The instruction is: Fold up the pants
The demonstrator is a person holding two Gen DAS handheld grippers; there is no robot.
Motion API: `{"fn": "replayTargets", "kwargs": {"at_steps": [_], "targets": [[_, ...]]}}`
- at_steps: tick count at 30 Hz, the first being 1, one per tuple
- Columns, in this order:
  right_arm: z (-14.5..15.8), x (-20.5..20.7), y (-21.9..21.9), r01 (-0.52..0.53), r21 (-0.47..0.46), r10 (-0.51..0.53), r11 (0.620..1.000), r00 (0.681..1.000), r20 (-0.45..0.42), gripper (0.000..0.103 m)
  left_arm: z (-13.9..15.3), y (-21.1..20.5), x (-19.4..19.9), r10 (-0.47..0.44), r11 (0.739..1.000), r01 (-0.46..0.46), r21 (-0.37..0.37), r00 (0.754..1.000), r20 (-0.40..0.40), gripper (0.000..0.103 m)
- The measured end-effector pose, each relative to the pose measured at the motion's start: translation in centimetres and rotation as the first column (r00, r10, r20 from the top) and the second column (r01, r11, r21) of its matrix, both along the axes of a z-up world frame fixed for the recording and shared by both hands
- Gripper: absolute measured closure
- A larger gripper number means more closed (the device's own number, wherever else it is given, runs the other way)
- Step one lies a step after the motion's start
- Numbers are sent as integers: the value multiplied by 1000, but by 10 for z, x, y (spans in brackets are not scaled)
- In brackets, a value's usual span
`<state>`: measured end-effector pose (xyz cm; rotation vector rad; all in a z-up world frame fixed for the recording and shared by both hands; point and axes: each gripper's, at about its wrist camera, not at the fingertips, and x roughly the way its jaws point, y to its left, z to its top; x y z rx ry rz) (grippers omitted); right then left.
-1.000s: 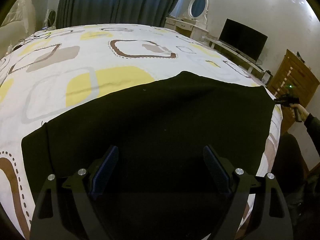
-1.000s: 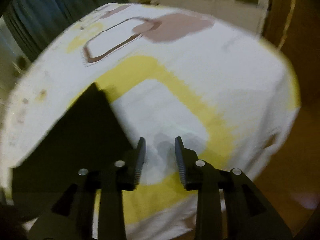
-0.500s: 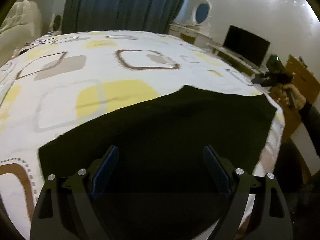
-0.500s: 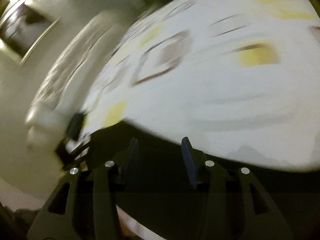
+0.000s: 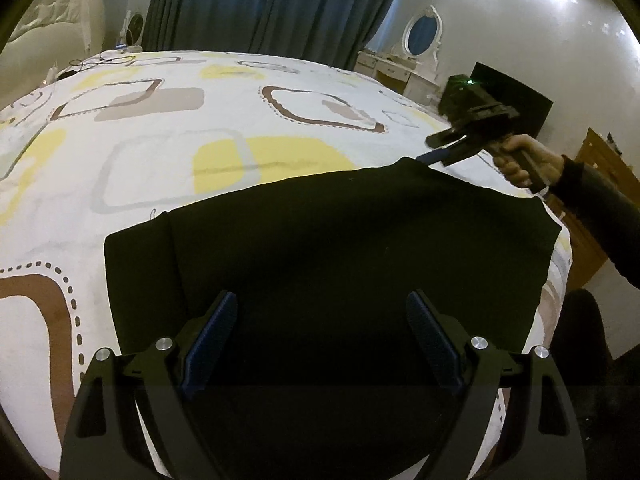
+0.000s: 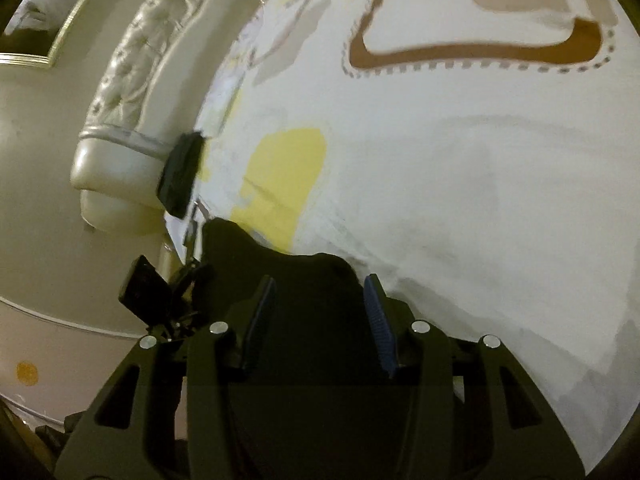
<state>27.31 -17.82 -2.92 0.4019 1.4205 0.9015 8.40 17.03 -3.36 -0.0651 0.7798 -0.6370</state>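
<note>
The black pants lie flat on the bed along its near edge, folded into a broad dark slab that runs from the near left part of the bed to the right-hand corner; their near hem overhangs the edge, their far border is a clean line with one peak toward the right; beyond that border the patterned bedspread stretches bare to the far edge, so there is wide room on the far side and little on the near and right sides, where the pants almost reach the bed's rim.

The left gripper hangs over the near middle of the pants with its fingers spread wide, nothing between them; whether they touch the cloth cannot be told.

The right gripper, held in the right hand, points at the peak on the far border of the pants; in its own view the right gripper has its fingers partly spread with black cloth showing between them; whether they touch it cannot be told.

Around the bed: dark curtains behind the far edge, a padded headboard at the left, a white dressing table with an oval mirror, a dark television and a wooden chest of drawers off the right corner.
</note>
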Motion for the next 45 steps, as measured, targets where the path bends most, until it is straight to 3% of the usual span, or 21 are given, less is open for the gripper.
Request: {"fn": "replayTargets", "kwargs": {"at_steps": [2,13,16,18,20,24,29,39,43,45], "targets": [[-8,0,4,-22,-23,21,1000,1000,-13,57,0,-1,1,-3,1000,3,2,1000,3,17],[-12,6,11,-60,41,62,997,997,-53,58,-3,0,0,-16,1000,16,7,1000,17,17],[-15,8,6,-24,44,27,999,998,-65,81,-3,-1,-1,-18,1000,18,8,1000,18,16],[-18,6,5,-12,23,13,1000,998,-64,92,-3,-2,-2,-18,1000,18,8,1000,19,16],[-15,6,7,13,5,-13,1000,999,-38,96,-3,-2,-2,-18,1000,18,9,1000,19,16],[-2,5,15,34,-37,-32,999,999,41,97,-4,-2,-1,-19,1000,19,7,1000,20,16],[-6,10,15,52,-89,-45,995,996,79,99,-4,-2,0,-19,1000,19,0,1000,19,16],[-28,19,8,107,-56,-105,993,994,42,100,-3,-4,-1,-21,1000,21,6,999,25,16],[-19,20,-5,201,-94,-190,975,975,115,103,-3,-4,-1,-21,1000,21,9,1000,23,16],[-8,16,-15,236,-99,-219,967,963,156,99,-3,-4,0,-20,1000,20,15,1000,23,16]]}}
